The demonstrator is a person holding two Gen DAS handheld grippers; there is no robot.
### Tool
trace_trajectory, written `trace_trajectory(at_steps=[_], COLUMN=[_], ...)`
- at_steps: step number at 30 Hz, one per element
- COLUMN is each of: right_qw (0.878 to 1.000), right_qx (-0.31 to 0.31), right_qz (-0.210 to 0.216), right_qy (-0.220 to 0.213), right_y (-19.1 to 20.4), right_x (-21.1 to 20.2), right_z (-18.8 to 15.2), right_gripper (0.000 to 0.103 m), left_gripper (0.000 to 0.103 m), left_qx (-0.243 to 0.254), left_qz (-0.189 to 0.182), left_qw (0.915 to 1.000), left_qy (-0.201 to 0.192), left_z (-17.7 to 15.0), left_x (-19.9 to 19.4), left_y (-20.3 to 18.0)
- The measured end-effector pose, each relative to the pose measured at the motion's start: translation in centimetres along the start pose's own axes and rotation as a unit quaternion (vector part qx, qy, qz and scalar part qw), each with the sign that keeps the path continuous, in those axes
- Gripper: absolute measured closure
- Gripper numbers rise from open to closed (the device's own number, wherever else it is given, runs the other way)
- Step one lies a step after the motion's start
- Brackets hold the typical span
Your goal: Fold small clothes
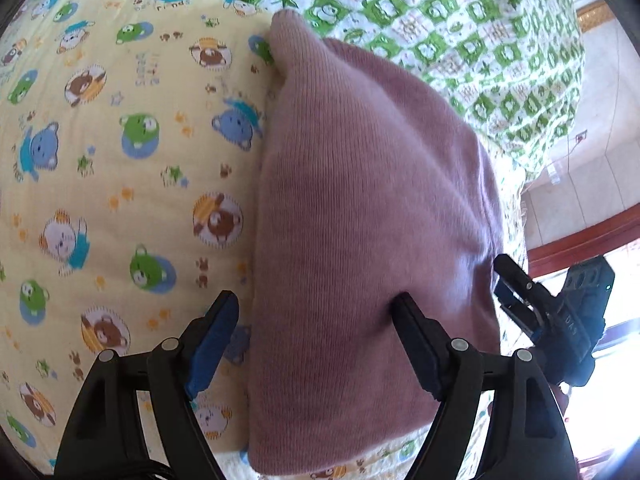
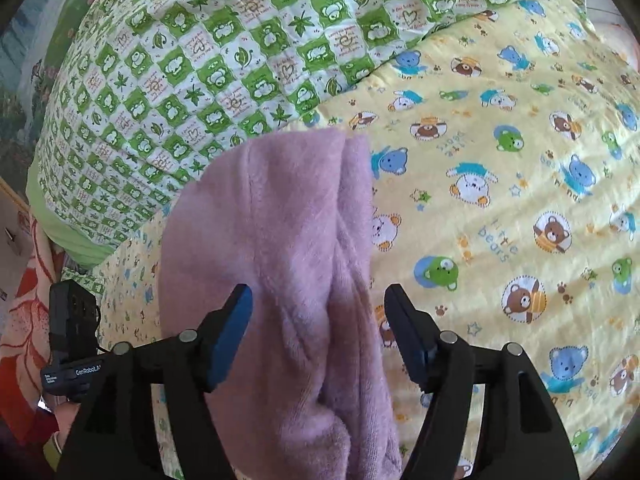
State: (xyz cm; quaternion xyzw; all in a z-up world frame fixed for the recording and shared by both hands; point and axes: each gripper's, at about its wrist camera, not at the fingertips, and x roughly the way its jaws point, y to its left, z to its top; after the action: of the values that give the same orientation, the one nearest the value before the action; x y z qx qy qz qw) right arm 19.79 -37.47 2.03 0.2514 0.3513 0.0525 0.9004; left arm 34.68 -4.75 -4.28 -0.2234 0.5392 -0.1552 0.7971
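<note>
A small pink knit garment [image 1: 360,216] lies on the yellow bear-print sheet [image 1: 120,160]. In the left wrist view it is smooth, its left edge straight. My left gripper [image 1: 316,304] is open, one finger on the sheet, the other over the garment's near end. The right gripper's body shows at the right [image 1: 560,312]. In the right wrist view the garment [image 2: 280,240] shows bunched folds running lengthwise. My right gripper [image 2: 318,294] is open, its fingers either side of the cloth's near end. Neither holds the cloth.
A green-and-white checked quilt [image 1: 460,28] lies bunched along the far side, touching the garment's far tip; it also shows in the right wrist view [image 2: 200,60]. The bed's edge, tiled floor [image 1: 592,184] and a red wooden frame are at the right. An orange floral cloth [image 2: 24,300] is at the left.
</note>
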Motion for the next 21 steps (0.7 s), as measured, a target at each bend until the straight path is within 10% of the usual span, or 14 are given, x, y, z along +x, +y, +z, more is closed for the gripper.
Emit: trace_trajectory(at_steps=[14, 17, 21], right_qw=[0.995, 0.989, 0.99], right_qx=[0.063, 0.078, 0.07], right_qz=[0.061, 0.101, 0.103], right_qy=[0.056, 0.076, 0.066], right_y=[-2.3, -2.7, -2.5], right_x=[5.5, 6.6, 5.8], right_z=[3.3, 3.7, 3.8], right_gripper=[0.035, 0.06, 0.069], left_gripper=[0.022, 0.045, 0.049], left_qx=[-0.021, -0.011, -0.002], left_qz=[-0.016, -0.034, -0.038], left_qw=[0.9995, 0.999, 0.9988], left_qy=[-0.016, -0.026, -0.029], left_z=[3.4, 4.0, 4.3], left_x=[1.3, 1.8, 2.0], left_y=[1.4, 0.6, 0.1])
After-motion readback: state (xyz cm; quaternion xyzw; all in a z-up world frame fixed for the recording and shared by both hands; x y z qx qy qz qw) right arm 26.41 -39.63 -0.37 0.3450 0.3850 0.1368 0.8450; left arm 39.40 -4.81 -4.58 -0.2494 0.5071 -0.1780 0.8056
